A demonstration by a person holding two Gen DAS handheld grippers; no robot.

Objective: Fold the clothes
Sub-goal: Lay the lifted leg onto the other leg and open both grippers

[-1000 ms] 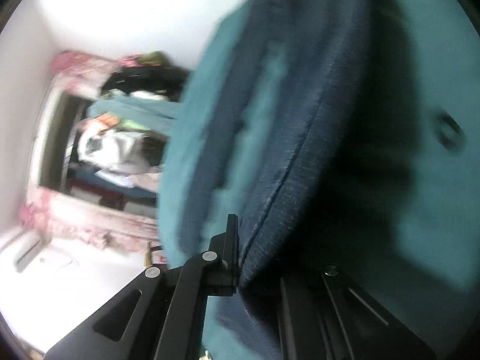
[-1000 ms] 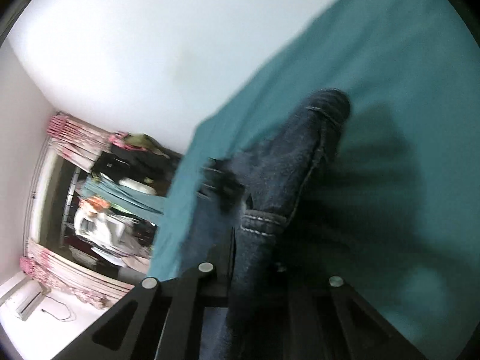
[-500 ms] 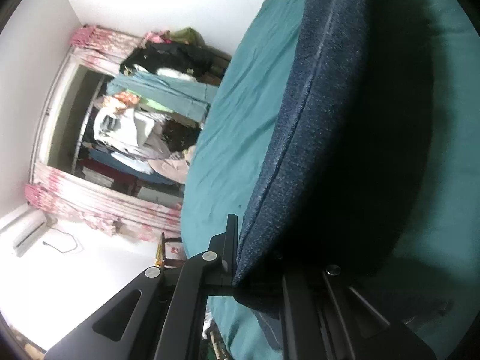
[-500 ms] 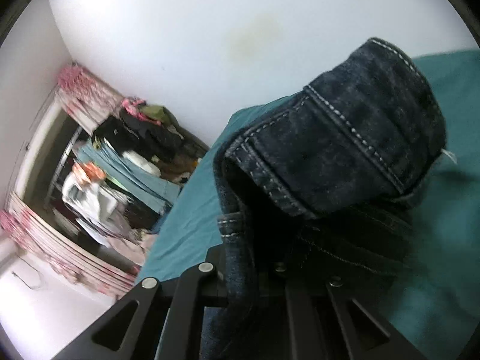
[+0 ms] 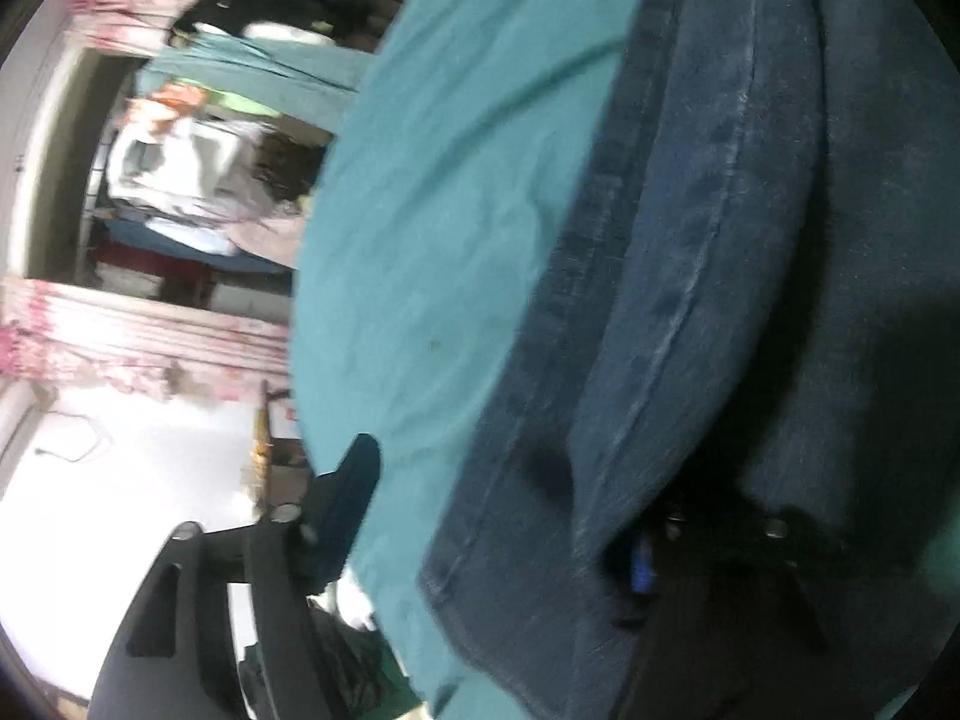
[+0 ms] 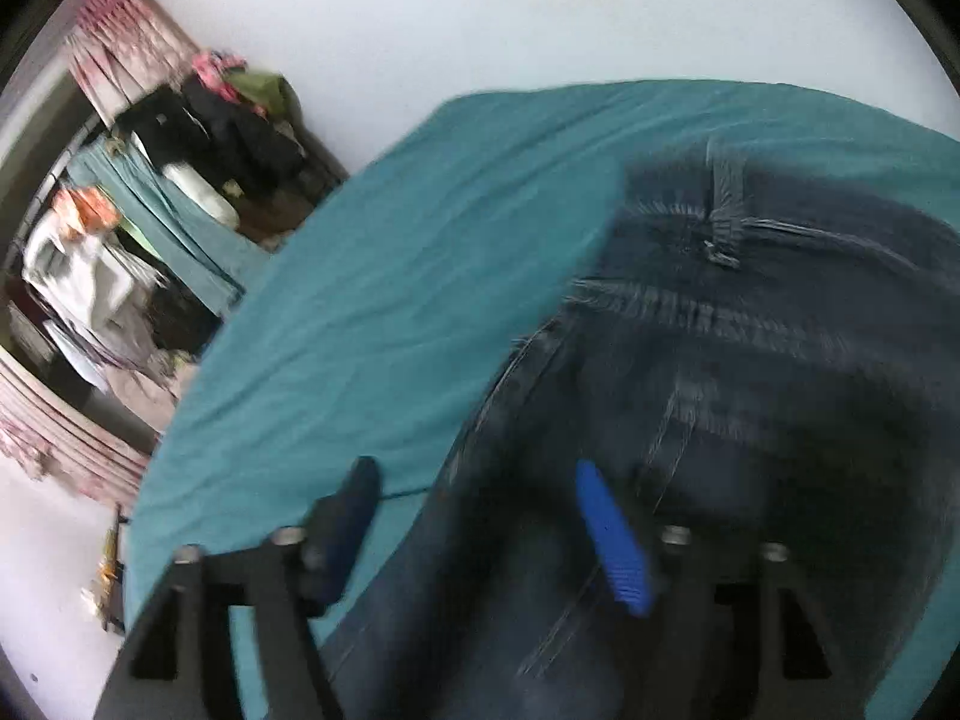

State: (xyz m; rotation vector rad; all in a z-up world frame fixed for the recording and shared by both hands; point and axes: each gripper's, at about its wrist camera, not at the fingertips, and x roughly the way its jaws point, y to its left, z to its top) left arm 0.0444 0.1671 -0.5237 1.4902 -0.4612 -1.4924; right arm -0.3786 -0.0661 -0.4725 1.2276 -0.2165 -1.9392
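Dark blue jeans [image 5: 690, 252] lie on the teal bed sheet [image 5: 432, 192], their seams running up the left wrist view. My left gripper [image 5: 501, 504] is open at the jeans' near edge; its left finger [image 5: 354, 480] is over the sheet, and its right finger is mostly hidden in a dark denim fold. In the right wrist view the jeans [image 6: 750, 360] show a belt loop and the stitched waistband seam. My right gripper [image 6: 474, 480] is open over them, holding nothing, with its blue pad [image 6: 606, 534] above the denim.
The teal sheet [image 6: 390, 300] covers the bed to its left edge. Beyond it stands an open wardrobe [image 5: 198, 138] stuffed with clothes, framed by pink floral curtains [image 5: 132, 324]. A white wall [image 6: 480, 18] rises behind the bed.
Both grippers were shut on the jeans and holding them up. Now both have opened and the jeans lie flat on the sheet.
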